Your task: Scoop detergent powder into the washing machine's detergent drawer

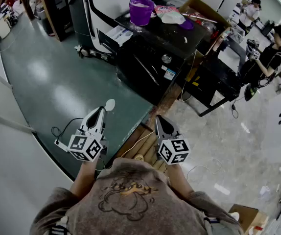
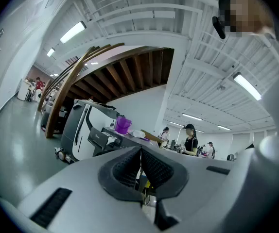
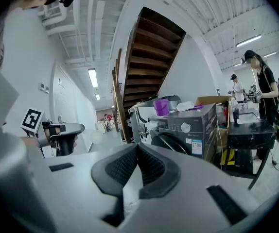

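Observation:
The black washing machine [image 1: 152, 58] stands well ahead of me, with its dial front also in the right gripper view [image 3: 190, 130]. A purple tub [image 1: 141, 10] holding white powder sits on its top, beside a white bag [image 1: 172, 16] and a purple scoop [image 1: 187, 24]. The tub also shows small in both gripper views [image 2: 123, 125] [image 3: 161, 107]. My left gripper [image 1: 100, 111] and right gripper [image 1: 158, 119] hang close to my body, far short of the machine. Each has its jaws pressed together with nothing between them [image 2: 140, 152] [image 3: 137, 147].
A white and black appliance [image 1: 106, 13] stands left of the washer. A cardboard box [image 1: 204, 8] and a black table [image 1: 219, 65] are to its right, with two people [image 1: 272, 48] beyond. Cables [image 1: 62, 131] lie on the green floor near my feet.

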Tool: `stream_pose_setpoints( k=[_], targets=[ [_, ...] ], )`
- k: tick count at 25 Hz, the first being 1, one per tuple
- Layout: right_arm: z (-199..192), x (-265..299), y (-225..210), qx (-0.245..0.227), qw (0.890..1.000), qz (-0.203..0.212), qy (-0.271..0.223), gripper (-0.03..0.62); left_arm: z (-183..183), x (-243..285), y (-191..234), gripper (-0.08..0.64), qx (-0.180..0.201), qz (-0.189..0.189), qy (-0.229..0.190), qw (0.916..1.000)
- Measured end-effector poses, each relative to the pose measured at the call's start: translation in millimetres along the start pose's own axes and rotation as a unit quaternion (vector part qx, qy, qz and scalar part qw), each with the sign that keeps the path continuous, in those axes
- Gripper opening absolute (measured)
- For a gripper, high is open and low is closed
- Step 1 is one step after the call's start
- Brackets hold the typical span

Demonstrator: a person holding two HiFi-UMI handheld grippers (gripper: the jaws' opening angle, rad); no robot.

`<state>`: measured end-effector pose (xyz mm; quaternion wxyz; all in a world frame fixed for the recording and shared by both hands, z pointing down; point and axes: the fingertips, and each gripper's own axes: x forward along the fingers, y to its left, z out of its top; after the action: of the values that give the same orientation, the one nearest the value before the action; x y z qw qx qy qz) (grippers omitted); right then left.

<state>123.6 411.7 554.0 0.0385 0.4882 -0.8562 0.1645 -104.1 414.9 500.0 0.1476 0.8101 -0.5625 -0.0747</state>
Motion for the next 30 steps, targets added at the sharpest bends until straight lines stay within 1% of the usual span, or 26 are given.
stream_pose_setpoints(
  k=[5, 10, 17, 20, 30],
  targets=[
    [5, -1, -5, 0.008, 1.000, -0.010, -0.013, 0.000, 2, 5, -3, 0.023, 0.004, 0.000, -0.006, 1.0000],
    [5, -5, -16, 0.004, 1.000, -0.007, -0.010, 0.000, 3, 11, -12, 0.023, 0.015, 0.004, -0.012, 0.9998],
    [2, -10, -41, -0.001, 1.000, -0.002, -0.008, 0.000, -2, 18, -21, 0.023, 0.009, 0.022, -0.031, 0.9992],
    [0, -12, -48, -0.001, 1.000, -0.005, -0.006, 0.000, -2, 23, -27, 0.023, 0.007, 0.018, -0.034, 0.9992],
    [3, 6, -51, -0.003, 1.000, 0.013, -0.001, 0.000, -3, 49, -30, 0.023, 0.006, 0.014, -0.033, 0.9993]
  ],
)
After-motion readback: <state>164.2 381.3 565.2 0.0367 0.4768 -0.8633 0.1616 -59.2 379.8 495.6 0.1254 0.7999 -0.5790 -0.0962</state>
